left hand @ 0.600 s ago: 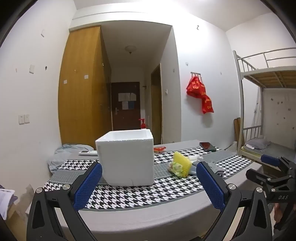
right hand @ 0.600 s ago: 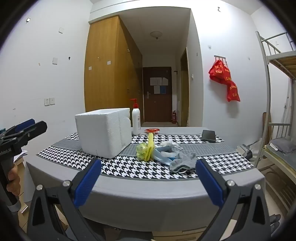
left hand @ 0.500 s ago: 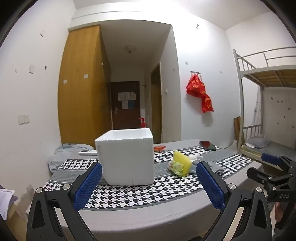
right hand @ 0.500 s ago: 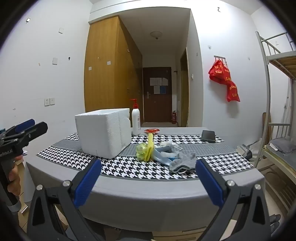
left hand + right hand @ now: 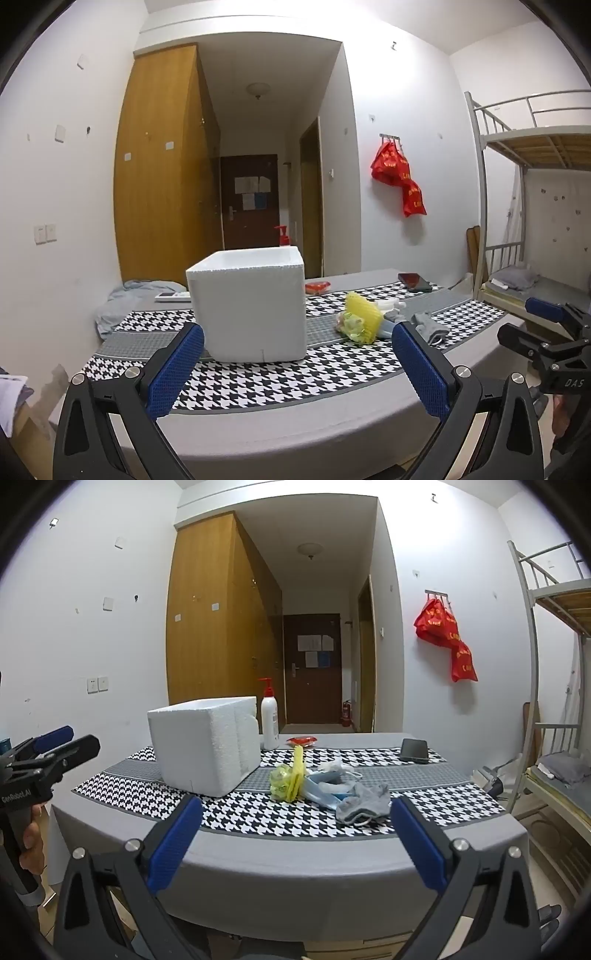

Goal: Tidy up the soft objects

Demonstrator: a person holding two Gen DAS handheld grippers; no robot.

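Observation:
A white foam box (image 5: 251, 306) (image 5: 207, 751) stands on the table's houndstooth runner (image 5: 295, 373). To its right lies a pile of soft things: a yellow sponge (image 5: 364, 315) (image 5: 296, 777), a green-yellow bundle (image 5: 280, 781), blue face masks (image 5: 325, 790) and a grey sock (image 5: 367, 803) (image 5: 428, 325). My left gripper (image 5: 295, 373) is open and empty, short of the table's front edge before the box. My right gripper (image 5: 295, 845) is open and empty, short of the edge before the pile.
A pump bottle (image 5: 269, 718) stands behind the box. A red packet (image 5: 302, 741) and a dark phone (image 5: 414, 750) lie at the back. A grey cloth (image 5: 125, 306) lies at the table's left end. A bunk bed (image 5: 554, 686) stands to the right.
Both grippers have hardly moved; the views shift only slightly. Nothing on the table has moved.

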